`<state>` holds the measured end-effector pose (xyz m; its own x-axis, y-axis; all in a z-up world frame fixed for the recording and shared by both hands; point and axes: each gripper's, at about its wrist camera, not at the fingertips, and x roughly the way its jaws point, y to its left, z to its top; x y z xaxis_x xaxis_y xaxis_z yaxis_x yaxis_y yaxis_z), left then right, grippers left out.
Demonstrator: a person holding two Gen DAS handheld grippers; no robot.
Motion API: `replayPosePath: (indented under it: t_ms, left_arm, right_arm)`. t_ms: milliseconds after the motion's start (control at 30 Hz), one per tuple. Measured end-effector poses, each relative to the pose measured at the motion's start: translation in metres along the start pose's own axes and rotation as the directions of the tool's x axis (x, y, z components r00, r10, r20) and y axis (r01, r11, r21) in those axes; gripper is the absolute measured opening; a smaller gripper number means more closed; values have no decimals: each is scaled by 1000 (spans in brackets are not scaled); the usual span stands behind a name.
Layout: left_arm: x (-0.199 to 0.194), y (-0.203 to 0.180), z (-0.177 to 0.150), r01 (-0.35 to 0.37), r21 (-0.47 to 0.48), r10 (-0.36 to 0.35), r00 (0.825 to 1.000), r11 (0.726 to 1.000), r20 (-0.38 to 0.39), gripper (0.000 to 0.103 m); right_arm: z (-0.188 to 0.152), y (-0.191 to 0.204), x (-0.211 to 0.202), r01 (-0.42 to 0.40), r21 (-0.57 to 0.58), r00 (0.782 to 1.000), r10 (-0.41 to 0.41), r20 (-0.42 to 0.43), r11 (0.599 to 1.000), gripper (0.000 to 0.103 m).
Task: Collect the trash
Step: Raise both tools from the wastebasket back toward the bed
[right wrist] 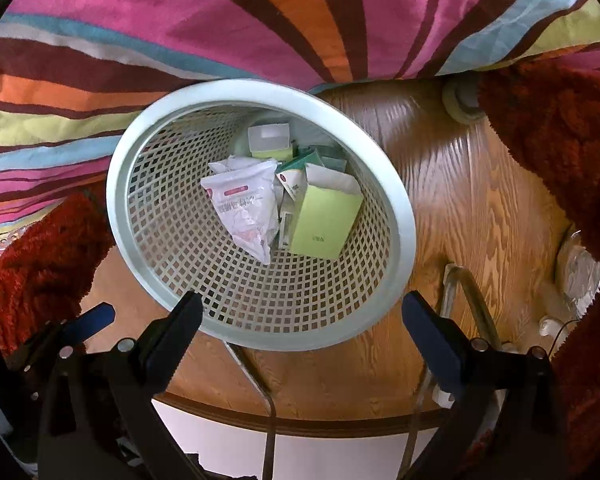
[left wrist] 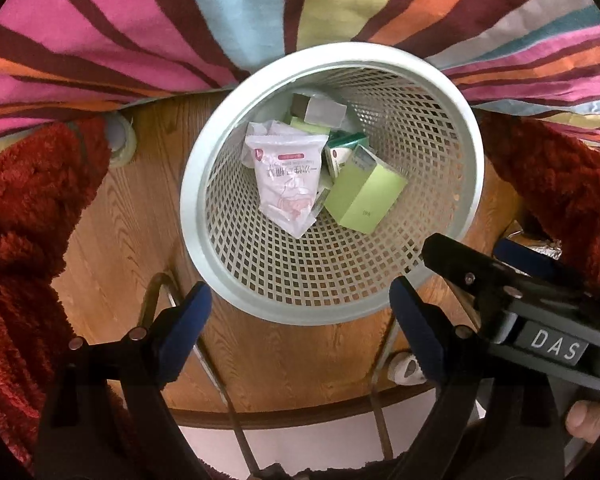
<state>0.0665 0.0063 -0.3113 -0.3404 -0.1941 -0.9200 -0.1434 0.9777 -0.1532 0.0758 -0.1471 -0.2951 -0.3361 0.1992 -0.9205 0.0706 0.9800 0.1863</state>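
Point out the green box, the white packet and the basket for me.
green box [left wrist: 362, 196], left wrist view, on its broad green face.
white packet [right wrist: 246, 206], right wrist view, on its printed front.
basket [right wrist: 404, 216], right wrist view, on its pale rim.

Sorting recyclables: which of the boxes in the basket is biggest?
The plain lime-green cardboard box lying uppermost, beside the white plastic pouch; the other boxes are smaller, partly buried.

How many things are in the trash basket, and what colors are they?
In the white mesh basket, as far as the pile shows:
Big light green box: 1
White and pink plastic packet: 1
Green and white carton: 1
White box: 1
Total: 4 clearly seen; more may hide underneath.
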Motion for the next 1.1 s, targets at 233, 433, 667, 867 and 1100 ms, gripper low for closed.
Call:
replayPosePath:
  t_ms: [233, 433, 667, 867, 1100]
  left_arm:
    - [-18, -2, -4, -18, 34, 14, 994, 999, 104, 88]
    - [-38, -9, -13, -19, 58, 7, 981, 998, 196, 88]
    - [-67, -9, -27, -18, 58, -2, 948, 998, 319, 88]
    - [-91, -9, -39, -30, 67, -2, 906, 997, 424, 88]
    - [-120, -8, -54, -47, 62, 7, 849, 997, 529, 88]
  right_arm:
    - [-5, 4, -20, -7, -18, 997, 8, 80, 1000, 96]
    - [-13, 9, -48, -14, -55, 984, 24, 175, 998, 96]
    - [-27, 11, -91, -50, -107, 946, 82, 314, 993, 96]
    - [-42, 9, -124, -33, -157, 901, 97, 423, 987, 96]
    - [-64, 18, -161, 33, -221, 827, 98, 554, 975, 96]
